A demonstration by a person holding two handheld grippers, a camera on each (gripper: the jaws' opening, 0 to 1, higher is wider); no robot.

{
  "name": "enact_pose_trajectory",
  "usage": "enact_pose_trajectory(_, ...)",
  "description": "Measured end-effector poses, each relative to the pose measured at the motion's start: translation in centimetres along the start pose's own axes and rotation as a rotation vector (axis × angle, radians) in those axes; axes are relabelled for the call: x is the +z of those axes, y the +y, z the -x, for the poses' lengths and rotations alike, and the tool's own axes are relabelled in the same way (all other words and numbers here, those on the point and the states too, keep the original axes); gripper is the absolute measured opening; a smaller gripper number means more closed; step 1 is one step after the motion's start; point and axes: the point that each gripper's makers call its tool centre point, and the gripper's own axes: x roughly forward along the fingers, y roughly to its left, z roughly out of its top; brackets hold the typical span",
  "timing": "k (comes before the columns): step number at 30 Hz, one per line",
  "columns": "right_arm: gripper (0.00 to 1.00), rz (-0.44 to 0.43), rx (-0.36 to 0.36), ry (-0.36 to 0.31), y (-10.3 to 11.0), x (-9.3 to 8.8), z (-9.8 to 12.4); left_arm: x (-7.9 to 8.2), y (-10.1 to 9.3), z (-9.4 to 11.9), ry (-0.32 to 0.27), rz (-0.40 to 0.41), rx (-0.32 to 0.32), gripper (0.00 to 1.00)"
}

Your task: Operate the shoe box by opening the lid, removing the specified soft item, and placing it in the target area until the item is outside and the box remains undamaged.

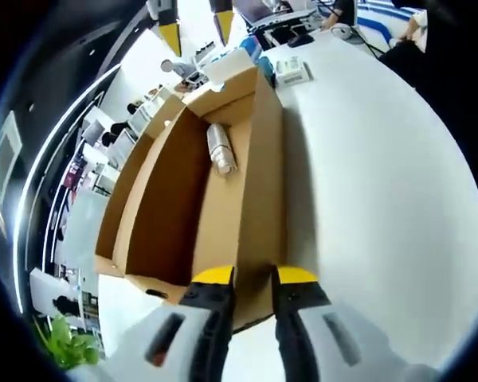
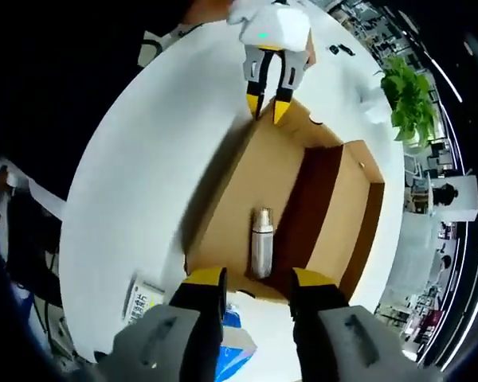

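Brown cardboard shoe box [image 1: 223, 199] sat open on the white tabletop [image 1: 366, 183]. Both grippers' fingers [image 1: 215, 278] [image 2: 203, 278] stood apart, holding nothing. Next, one probably needed to grab the silver roll [image 2: 261, 239] inside.

A: Surface?
B: White counter [image 1: 366, 183], rounded edge, glossy. In the right gripper view it's the same white top [image 2: 143, 159].
A: What's sitting on it?
B: Open cardboard shoe box [image 1: 247, 199], lid swung up on one long side. Also in the right gripper view [image 2: 239, 207].
A: Anything else directly on the counter?
B: Small printed packet [image 1: 293, 72] just past the far end of the box; right gripper view shows it near the counter edge [image 2: 143, 301]. White and blue item [image 1: 235, 62] just beside the box's far end, can't tell what. Cables and dark gear [image 1: 291, 32] farther back.
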Motion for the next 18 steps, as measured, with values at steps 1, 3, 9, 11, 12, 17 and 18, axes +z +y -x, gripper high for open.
enact_pose_trajectory(1, 0.31, -0.015, -0.003, -0.008, -0.2, 0.1, -0.3, 0.0, 0.0, 0.0, 0.0, -0.006, -0.003, 0.17)
enact_pose_trajectory(3, 0.33, -0.046, -0.003, -0.022, -0.6, 0.4, -1.0, 0.0, -0.1, 0.0, -0.005, -0.02, -0.015, 0.16)
enact_pose_trajectory(9, 0.36, -0.097, 0.011, -0.013, -0.8, 0.2, -2.4, 0.1, -0.3, 0.1, -0.016, -0.059, -0.045, 0.15)
enact_pose_trajectory(11, 0.36, -0.106, 0.014, -0.006, -1.0, 0.1, -2.7, 0.1, -0.3, 0.1, -0.023, -0.065, -0.047, 0.15)
enact_pose_trajectory(12, 0.37, -0.112, 0.016, -0.005, -1.1, 0.1, -2.7, 0.1, -0.4, 0.1, -0.027, -0.075, -0.047, 0.15)
enact_pose_trajectory(17, 0.39, -0.135, 0.026, -0.02, -1.7, 0.7, -3.6, 0.2, -0.5, 0.2, -0.035, -0.103, -0.058, 0.14)
enact_pose_trajectory(18, 0.39, -0.133, 0.029, -0.019, -1.7, 0.8, -3.9, 0.2, -0.6, 0.2, -0.036, -0.104, -0.058, 0.14)
